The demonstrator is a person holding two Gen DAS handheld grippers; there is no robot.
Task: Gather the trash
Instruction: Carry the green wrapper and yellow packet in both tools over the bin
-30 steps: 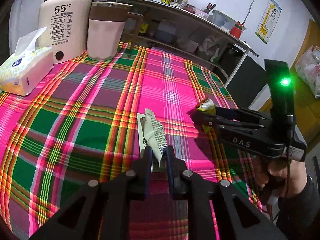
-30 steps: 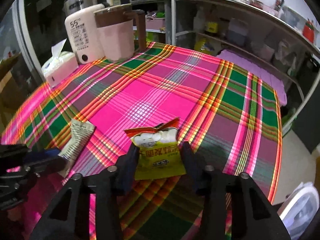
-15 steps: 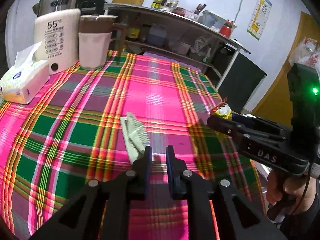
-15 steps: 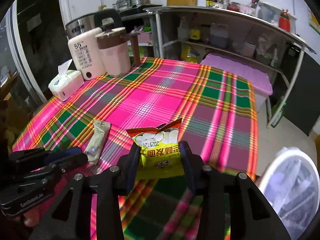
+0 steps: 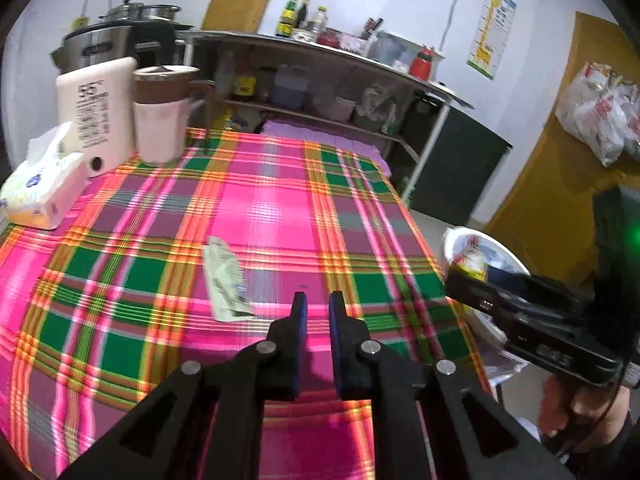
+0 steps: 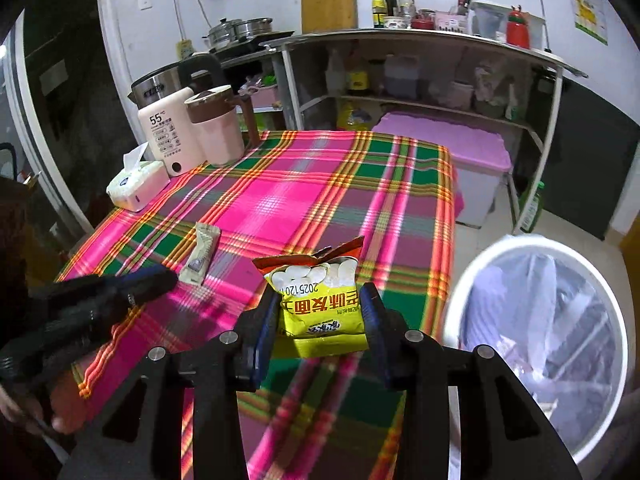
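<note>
My right gripper (image 6: 320, 296) is shut on a yellow snack bag (image 6: 320, 312) with a torn red top, held in the air by the table's right edge. A white bin (image 6: 520, 240) with a plastic liner stands on the floor just to its right. In the left wrist view the same right gripper (image 5: 452, 276) reaches over the bin (image 5: 500, 248). My left gripper (image 5: 318, 300) is shut with nothing in it, above the plaid tablecloth (image 5: 272, 208). A pale green wrapper (image 5: 226, 280) lies flat on the cloth just left of the left fingertips, and the wrapper (image 6: 202, 256) also shows in the right wrist view.
At the table's far left stand a tissue box (image 6: 136, 184), a cream water dispenser (image 6: 168, 132) and a pink jug (image 6: 216, 128). A metal shelf (image 6: 420, 36) with bottles and a purple-lidded box (image 6: 440, 140) sit behind the table. A hand (image 5: 576, 408) holds the right gripper.
The right gripper carried the snack bag up and rightward, from over the table to beside the bin. The left gripper rose and drew back off the pale wrapper, which stayed on the cloth.
</note>
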